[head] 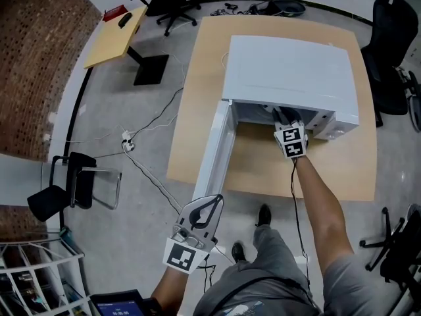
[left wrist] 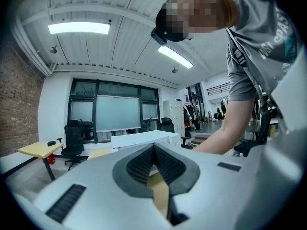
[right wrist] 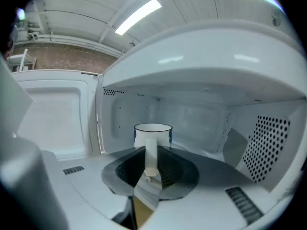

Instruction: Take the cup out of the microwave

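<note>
Cup (right wrist: 152,134), white with a dark rim, stands upright and deep inside the microwave (head: 289,71), toward the back wall of the cavity. Its handle (right wrist: 151,156) points straight out at me. My right gripper (right wrist: 151,172) reaches in through the opening, and its fingers (right wrist: 128,169) are clenched on that handle, one ribbed pad on either side. The pads cover the cup's base, so I cannot say for sure whether it rests on the cavity floor or is just off it. A perforated panel (right wrist: 268,143) shows on the cavity's right wall.

From the head view, the white microwave sits on a light wooden surface (head: 197,110), with its door (head: 220,153) swung fully open toward me on the left. Only the marker cube and the rear of the right gripper show there, at the mouth of the oven.

My left gripper (head: 200,217) hangs off the surface, just beside the outer end of the open door. Its fingers (left wrist: 139,164) are closed together with nothing between them.
</note>
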